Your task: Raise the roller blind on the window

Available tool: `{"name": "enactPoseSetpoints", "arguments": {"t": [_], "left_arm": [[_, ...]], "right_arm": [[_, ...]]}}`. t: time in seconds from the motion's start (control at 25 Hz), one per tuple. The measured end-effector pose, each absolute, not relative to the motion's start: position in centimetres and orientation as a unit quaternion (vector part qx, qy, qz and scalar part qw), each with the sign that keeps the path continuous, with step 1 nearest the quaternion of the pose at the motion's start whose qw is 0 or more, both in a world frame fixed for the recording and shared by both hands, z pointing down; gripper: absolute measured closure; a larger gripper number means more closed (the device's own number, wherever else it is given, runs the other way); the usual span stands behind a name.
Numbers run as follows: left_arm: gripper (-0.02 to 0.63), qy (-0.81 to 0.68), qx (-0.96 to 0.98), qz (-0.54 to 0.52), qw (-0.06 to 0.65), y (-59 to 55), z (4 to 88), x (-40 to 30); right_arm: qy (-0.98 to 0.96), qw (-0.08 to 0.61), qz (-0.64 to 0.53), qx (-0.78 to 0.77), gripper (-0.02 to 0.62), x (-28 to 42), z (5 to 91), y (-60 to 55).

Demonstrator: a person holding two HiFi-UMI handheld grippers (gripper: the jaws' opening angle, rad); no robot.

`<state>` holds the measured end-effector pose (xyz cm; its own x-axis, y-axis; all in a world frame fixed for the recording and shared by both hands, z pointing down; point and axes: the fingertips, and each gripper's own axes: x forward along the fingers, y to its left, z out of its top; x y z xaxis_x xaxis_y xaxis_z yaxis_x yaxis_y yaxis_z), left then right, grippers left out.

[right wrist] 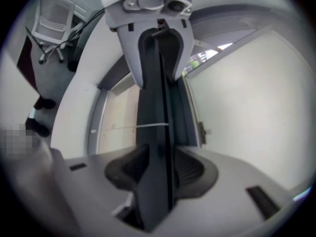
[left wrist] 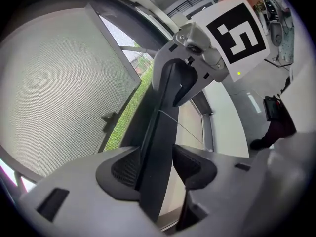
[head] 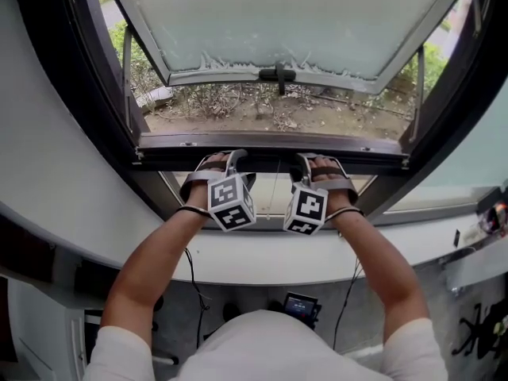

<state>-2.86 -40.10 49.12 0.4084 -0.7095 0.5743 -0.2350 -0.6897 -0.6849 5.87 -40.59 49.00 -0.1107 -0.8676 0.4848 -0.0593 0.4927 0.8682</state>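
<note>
Spanning both grippers, dark flat blind bar [right wrist: 154, 107] clenched by left tongs [left wrist: 158, 167] and right tongs [right wrist: 158, 171]; bar ends not made out.

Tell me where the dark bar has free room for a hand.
Bare stretches of the dark bar lie outboard of the left gripper and the right gripper, toward the window frame. The middle is crowded: both jaws clamp it, with a thin cord between.

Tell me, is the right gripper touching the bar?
Touching. In the right gripper view, the right gripper has both jaws clamped on the bar.
</note>
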Motion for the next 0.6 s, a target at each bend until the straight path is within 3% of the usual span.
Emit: {"name": "enactPoseSetpoints", "arguments": {"t": [0.6], "left_arm": [[0.423,0.299,-0.775,-0.492,0.260,-39.91,49.37,-2.72]], "right_arm": [[-0.651,0.576,-0.340,0.359,0.442,5.85,49.36,-40.29]]}}
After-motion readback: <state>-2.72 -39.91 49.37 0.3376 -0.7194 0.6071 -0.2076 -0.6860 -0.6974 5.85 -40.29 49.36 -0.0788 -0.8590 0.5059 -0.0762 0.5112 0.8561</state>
